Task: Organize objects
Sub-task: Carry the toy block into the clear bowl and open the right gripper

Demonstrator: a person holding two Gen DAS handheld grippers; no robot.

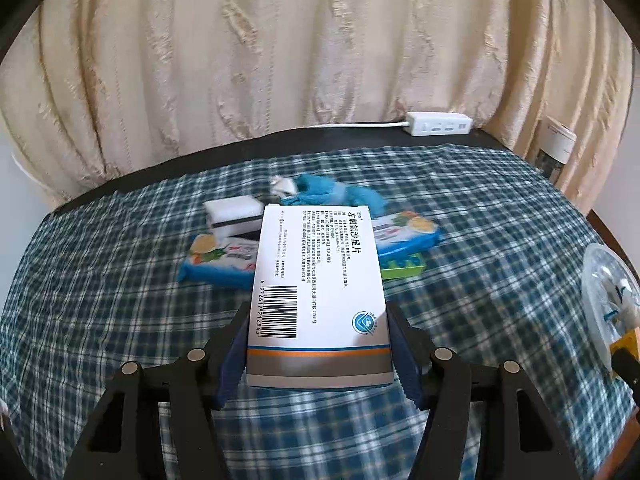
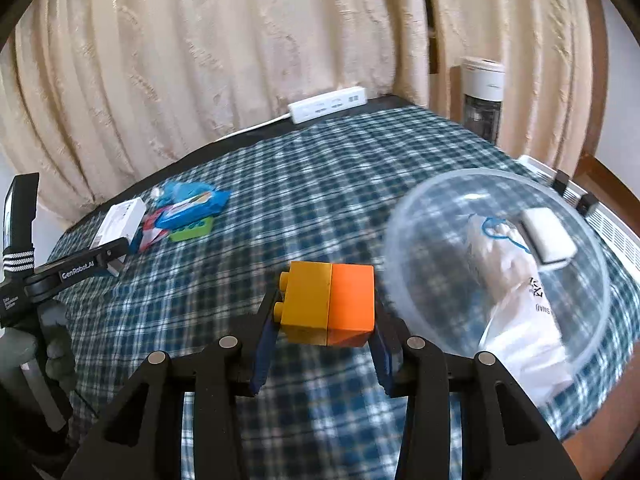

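Note:
My left gripper [image 1: 318, 320] is shut on a white medicine box [image 1: 318, 280] with a barcode and holds it above the checked cloth. Past it lie two blue snack packets [image 1: 216, 268], a white sponge [image 1: 232, 212], a green brick [image 1: 402, 270] and a blue cloth [image 1: 324, 194]. My right gripper [image 2: 324, 312] is shut on a yellow-and-orange toy brick [image 2: 330, 304], just left of a clear plastic bowl [image 2: 496, 276] that holds a white bag and a small white box. The left gripper also shows in the right wrist view [image 2: 116, 252], at far left with the box.
A blue-and-white checked cloth [image 1: 480, 240] covers the table. A white power strip [image 1: 438, 123] lies at the back edge before beige curtains. A white appliance [image 2: 482, 96] stands past the right back corner. The bowl [image 1: 608, 300] is at the left view's right edge.

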